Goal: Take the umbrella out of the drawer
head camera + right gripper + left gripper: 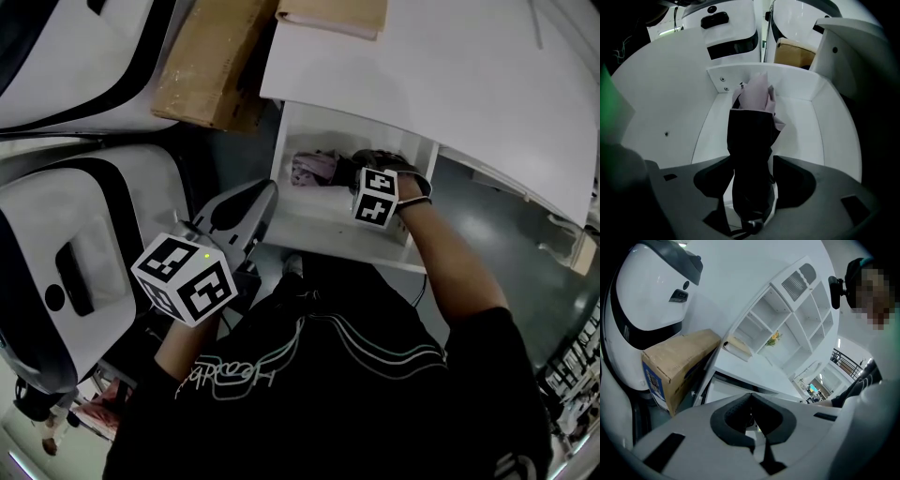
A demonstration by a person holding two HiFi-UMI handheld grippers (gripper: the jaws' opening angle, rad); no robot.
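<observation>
— White tabletop [450, 56] with an open drawer [801, 136] below it: where is the umbrella [750, 140]?
— Lying inside the drawer, its pink end toward the back wall. The right hand-held gripper [751, 164] is clamped on its black part.
— And the left hand-held gripper [751, 401]?
— Jaws together, empty, outside the drawer.

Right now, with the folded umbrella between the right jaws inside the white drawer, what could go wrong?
1. The right hand-held gripper closes on soft cloth at one end of the folded black-and-pink fabric umbrella; it may slip or droop when lifted.
2. Its pink tip lies near the back wall of the white drawer and could snag.
3. The white tabletop overhangs the drawer; a straight lift might strike it.
</observation>
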